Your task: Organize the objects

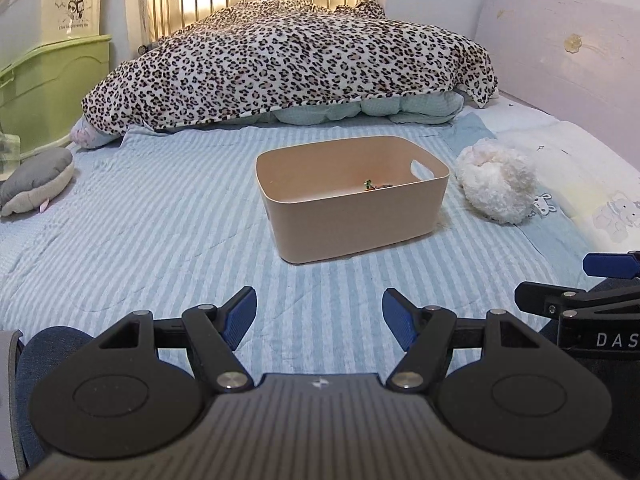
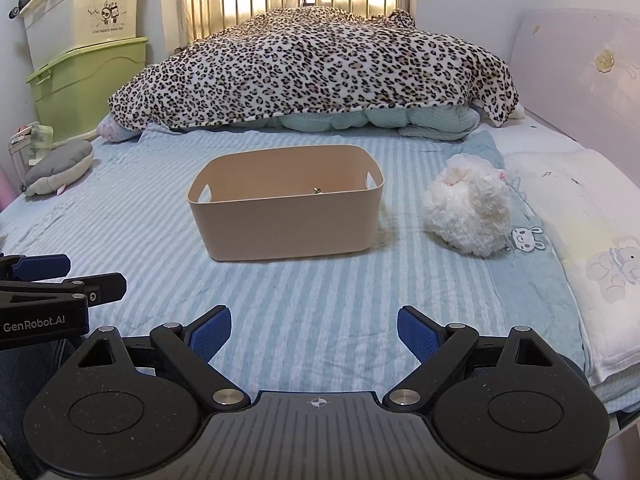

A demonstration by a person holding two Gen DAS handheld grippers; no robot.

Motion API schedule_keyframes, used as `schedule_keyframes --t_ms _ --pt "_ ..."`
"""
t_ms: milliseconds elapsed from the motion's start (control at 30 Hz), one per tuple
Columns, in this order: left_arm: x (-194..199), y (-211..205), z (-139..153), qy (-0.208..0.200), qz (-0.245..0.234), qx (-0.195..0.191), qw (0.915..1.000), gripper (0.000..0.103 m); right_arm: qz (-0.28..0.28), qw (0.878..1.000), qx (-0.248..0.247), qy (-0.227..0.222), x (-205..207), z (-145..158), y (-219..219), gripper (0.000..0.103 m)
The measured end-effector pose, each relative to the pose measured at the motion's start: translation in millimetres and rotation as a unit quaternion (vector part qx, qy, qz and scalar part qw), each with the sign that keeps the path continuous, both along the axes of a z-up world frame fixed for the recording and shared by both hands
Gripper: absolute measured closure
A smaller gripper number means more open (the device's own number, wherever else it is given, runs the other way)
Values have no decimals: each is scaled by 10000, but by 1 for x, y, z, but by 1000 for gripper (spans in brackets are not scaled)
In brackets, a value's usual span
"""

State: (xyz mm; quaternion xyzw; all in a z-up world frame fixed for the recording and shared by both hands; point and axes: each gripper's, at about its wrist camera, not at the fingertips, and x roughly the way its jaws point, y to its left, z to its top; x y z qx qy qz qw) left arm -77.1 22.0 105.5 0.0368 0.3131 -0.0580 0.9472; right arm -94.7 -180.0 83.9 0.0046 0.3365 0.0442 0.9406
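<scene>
Left gripper (image 1: pixel 319 318) and right gripper (image 2: pixel 314 334) side by side, fingers wide and holding nothing, striped bed (image 2: pixel 320 300) bare ahead, tan bin (image 2: pixel 286 204) mid-bed, white plush toy (image 2: pixel 468 210) near its right wall

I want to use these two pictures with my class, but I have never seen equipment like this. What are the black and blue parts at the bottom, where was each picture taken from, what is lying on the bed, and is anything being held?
No robot here: a person holds a two-finger gripper in each hand, each carrying a forward-looking camera. One picture looks along the left gripper, the other along the right gripper. The blue parts are finger pads. Both grippers are open and hold nothing.

On the striped bed sheet stands a beige bin with small items inside, too small to identify. A fluffy white plush toy lies to its right, a grey plush toy far left. Behind lies a leopard-print blanket.
</scene>
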Motion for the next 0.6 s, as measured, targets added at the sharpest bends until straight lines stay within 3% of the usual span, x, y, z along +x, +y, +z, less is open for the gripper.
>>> schedule_keyframes --t_ms 600 --pt "-16 2 8 -4 -151 44 9999 32 80 9999 22 -115 -17 14 3 11"
